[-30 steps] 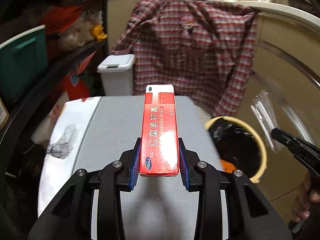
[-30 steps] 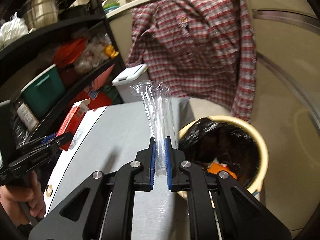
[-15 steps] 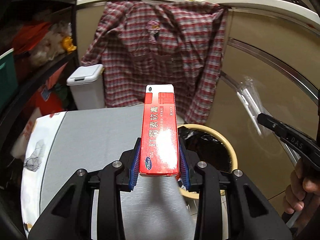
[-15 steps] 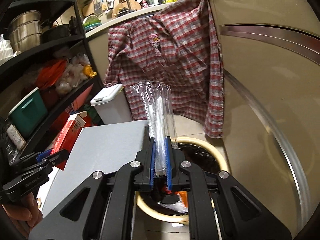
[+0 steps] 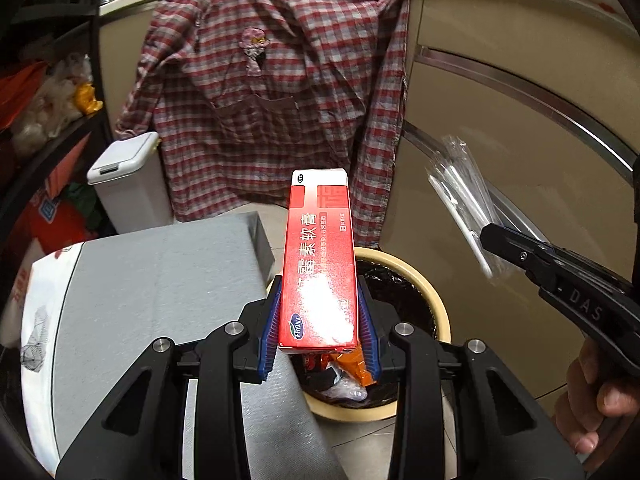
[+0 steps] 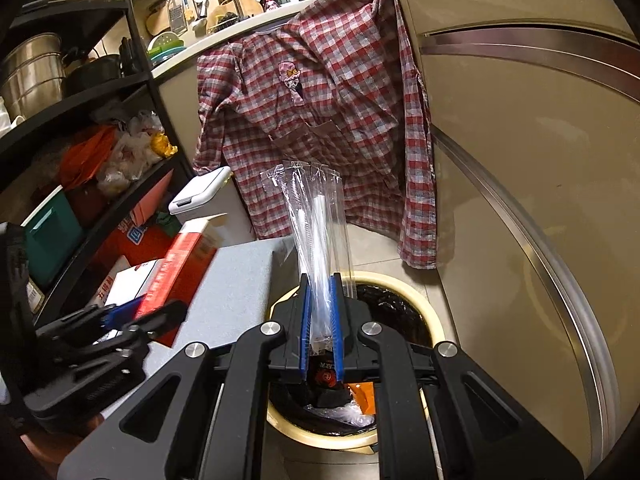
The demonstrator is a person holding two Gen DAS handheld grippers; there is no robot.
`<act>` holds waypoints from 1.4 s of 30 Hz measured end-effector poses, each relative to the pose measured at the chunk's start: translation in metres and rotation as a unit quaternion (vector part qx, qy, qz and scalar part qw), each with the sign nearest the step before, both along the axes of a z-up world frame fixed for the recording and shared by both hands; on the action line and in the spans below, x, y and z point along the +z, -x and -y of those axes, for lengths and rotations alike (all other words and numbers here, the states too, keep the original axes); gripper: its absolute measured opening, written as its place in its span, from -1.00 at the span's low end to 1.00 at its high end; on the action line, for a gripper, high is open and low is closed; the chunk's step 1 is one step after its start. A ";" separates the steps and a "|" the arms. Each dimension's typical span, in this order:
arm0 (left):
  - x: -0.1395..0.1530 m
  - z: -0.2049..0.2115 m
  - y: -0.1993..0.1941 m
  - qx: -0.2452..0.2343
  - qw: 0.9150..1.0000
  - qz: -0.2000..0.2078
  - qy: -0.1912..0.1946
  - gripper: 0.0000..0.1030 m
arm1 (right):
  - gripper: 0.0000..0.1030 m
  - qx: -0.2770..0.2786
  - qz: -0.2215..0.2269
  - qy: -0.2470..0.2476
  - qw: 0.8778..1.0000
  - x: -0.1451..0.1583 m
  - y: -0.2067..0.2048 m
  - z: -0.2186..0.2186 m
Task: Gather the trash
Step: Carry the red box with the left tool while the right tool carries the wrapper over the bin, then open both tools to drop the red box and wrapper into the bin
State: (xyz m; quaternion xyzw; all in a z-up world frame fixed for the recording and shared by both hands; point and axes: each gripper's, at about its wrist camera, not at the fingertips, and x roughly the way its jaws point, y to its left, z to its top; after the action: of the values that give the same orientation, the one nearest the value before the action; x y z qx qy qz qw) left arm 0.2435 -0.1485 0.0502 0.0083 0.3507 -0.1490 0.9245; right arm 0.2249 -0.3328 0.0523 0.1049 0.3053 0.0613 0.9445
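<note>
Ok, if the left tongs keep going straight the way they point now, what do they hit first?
Probably the yellow-rimmed trash bin: the left tongs, shut on the red box, point down at its mouth. Depth is unclear.

Black left gripper (image 5: 318,326), blue pads, silver screws

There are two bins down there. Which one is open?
The round cream-rimmed bin with the black liner is open, with wrappers visible inside. The small white rectangular bin by the hanging checked shirt has its lid shut.
</note>
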 end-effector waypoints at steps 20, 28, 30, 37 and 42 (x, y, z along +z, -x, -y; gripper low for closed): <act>-0.011 0.018 -0.026 -0.008 1.000 -0.015 -0.011 -0.11 | -0.35 -0.012 -0.017 -0.024 0.999 -0.014 -0.018 0.013; 0.007 -0.018 0.008 0.002 1.000 0.001 -0.003 -0.11 | -0.13 -0.018 -0.002 -0.024 1.000 -0.003 -0.008 0.010; 0.018 -0.033 0.027 0.007 1.000 0.011 0.001 -0.10 | 0.01 -0.021 0.013 -0.023 0.999 0.006 0.004 0.006; 0.047 -0.063 0.096 0.023 0.998 0.052 0.001 0.26 | 0.64 -0.030 0.072 0.006 0.997 0.048 0.076 -0.017; 0.054 -0.079 0.146 0.043 0.996 0.074 0.007 0.59 | 0.90 -0.063 0.100 0.010 0.993 0.062 0.142 -0.020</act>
State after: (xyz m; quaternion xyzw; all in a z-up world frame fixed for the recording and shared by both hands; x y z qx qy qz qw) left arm 0.0970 -0.0696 0.1042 -0.0027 0.2805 -0.1109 0.9534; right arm 0.0825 -0.3130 0.1144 0.1081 0.2027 0.0087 0.9732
